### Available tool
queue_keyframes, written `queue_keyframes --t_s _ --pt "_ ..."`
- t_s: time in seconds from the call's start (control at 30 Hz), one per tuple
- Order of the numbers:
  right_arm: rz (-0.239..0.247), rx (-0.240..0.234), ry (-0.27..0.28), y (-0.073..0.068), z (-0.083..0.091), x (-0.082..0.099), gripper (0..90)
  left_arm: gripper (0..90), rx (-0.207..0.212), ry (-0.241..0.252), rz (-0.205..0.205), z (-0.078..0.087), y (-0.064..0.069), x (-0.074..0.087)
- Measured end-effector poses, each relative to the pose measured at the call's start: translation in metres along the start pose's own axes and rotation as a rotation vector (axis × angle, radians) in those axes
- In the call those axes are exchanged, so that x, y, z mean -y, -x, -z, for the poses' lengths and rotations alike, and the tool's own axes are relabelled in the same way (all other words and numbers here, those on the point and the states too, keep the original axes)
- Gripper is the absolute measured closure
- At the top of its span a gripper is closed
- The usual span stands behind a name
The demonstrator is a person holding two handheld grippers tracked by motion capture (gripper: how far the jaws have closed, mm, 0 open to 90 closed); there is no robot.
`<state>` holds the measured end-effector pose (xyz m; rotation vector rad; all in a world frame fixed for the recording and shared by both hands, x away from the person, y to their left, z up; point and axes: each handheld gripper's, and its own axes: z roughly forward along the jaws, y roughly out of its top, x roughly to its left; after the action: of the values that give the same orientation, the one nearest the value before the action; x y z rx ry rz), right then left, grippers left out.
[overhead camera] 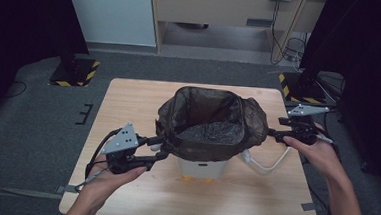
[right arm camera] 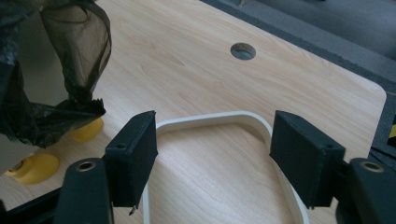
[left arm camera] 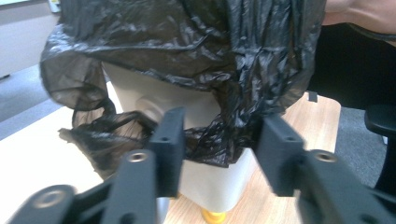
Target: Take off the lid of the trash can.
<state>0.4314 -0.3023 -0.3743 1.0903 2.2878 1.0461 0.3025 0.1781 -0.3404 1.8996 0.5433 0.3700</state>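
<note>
- Wooden table [overhead camera: 123,193] held a little white bin [overhead camera: 202,167] near its middle. The bin could have slid to the edge if both hands pulled the same way.
- The black bag [overhead camera: 207,123] sat over the top of the bin, open and puffy, with its rim folded down the outside. The thin plastic could have ripped if it was tugged hard on a corner.
- The bin was light and small, I think. A strong pull up on the bag could have tipped it or lifted it off the table.
- The left gripper [overhead camera: 163,150] was at the bag's left side. Its jaws stood apart with the bag's loose hem hanging between them, not pinched. If they closed on too little plastic, the hem could have slipped out.
- The right gripper [overhead camera: 273,134] was just beside the bag's right side, jaws apart and holding nothing. It could have missed the bag.
- A white loop [right arm camera: 210,119] lay on the table under the right jaws. They could have caught it by mistake.
- The bin's yellow feet [right arm camera: 32,168] might have rolled.
</note>
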Motion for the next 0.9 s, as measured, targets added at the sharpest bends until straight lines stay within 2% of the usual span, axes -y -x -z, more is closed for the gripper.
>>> queue_keyframes --t_s 0.1,0.2,0.27,0.57,0.8,0.9 --pt "0.009 -0.005 0.019 -0.001 0.001 -0.004 34.3 69.2 -0.002 0.000 -0.029 -0.002 0.001 -0.004" --pt "0.026 -0.021 0.037 -0.004 0.004 -0.009 34.7 82.1 -0.007 0.004 -0.037 -0.002 -0.002 -0.005" --pt "0.043 -0.039 0.057 -0.008 0.006 -0.013 34.3 85.4 -0.013 0.002 -0.038 -0.003 -0.005 -0.007" --pt "0.080 -0.082 0.106 -0.021 0.012 -0.027 31.1 86.6 -0.035 0.004 -0.025 -0.007 -0.016 -0.012" --pt "0.118 -0.100 0.137 -0.029 0.008 -0.035 28.7 86.6 -0.049 0.003 -0.016 -0.009 -0.023 -0.013" --pt "0.116 -0.117 0.167 -0.032 0.008 -0.040 28.9 86.6 -0.051 0.007 -0.010 -0.009 -0.025 -0.013"
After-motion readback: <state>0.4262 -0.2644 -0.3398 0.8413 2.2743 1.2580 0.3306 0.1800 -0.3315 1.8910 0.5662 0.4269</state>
